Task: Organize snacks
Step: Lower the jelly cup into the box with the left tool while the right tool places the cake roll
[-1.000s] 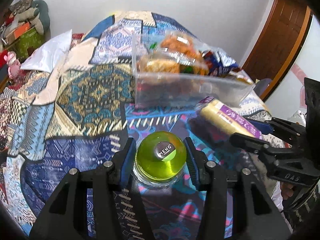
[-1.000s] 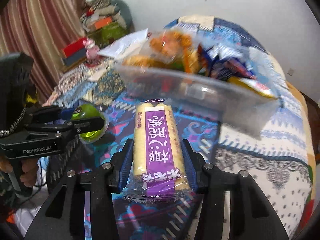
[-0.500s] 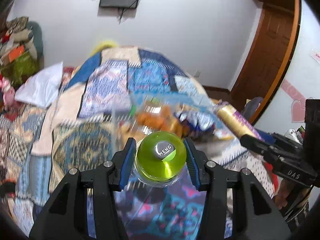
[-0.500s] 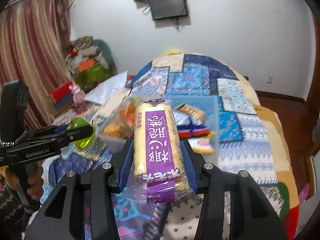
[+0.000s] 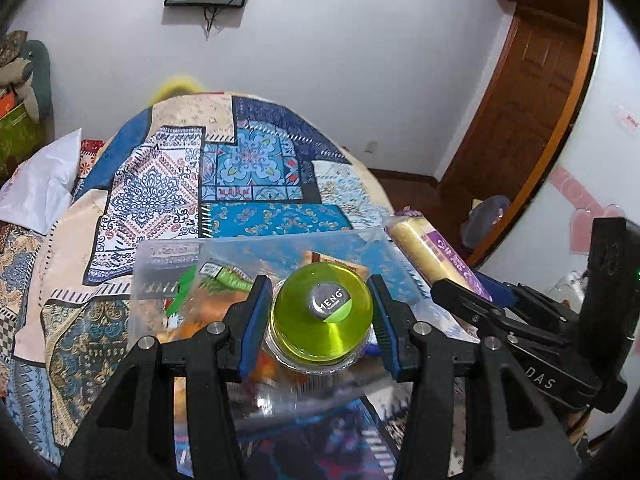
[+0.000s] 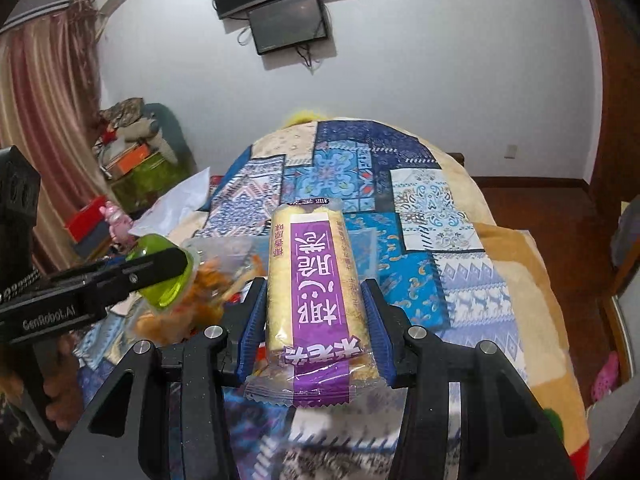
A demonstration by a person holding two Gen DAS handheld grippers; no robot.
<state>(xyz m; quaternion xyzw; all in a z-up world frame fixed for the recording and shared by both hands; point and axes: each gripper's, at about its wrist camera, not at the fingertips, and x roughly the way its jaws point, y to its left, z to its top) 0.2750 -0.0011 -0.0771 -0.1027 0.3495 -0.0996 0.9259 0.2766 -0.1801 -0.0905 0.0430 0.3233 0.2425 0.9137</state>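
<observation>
A clear plastic box [image 5: 168, 252] is seen sitting on a bed covered by a patchwork quilt [image 5: 152, 184], and the places here are told from that box. The box has thin see-through walls and square corners. Inside it, crinkly snack bags are packed: an orange one [image 5: 208, 308] and one with a green label [image 5: 224, 276]. Parts of the box look blurred.

Just above the box, a round green jelly cup [image 5: 322, 318] is held. The cup is made of shiny see-through plastic, with a grey and green sticker on its top. The left gripper [image 5: 318, 320] is clamped on the cup, with its blue ridged pads pressed to both sides. The near part of the box is hidden by the cup and the black fingers.

To the right of the box, and above it, a long snack pack [image 6: 320, 292] is held. It is a soft pale-yellow roll in a clear wrapper with a purple band and white letters. The right gripper [image 6: 316, 328] is squeezed onto the pack near its lower end.

Behind the box, the quilt is patterned in blue, cream and white squares. A white pillow [image 5: 40, 184] is seen to the left of the box. A dark screen [image 6: 288, 20] is hung on the white wall far behind it, and a brown wooden door [image 5: 520, 112] is seen far to the right.
</observation>
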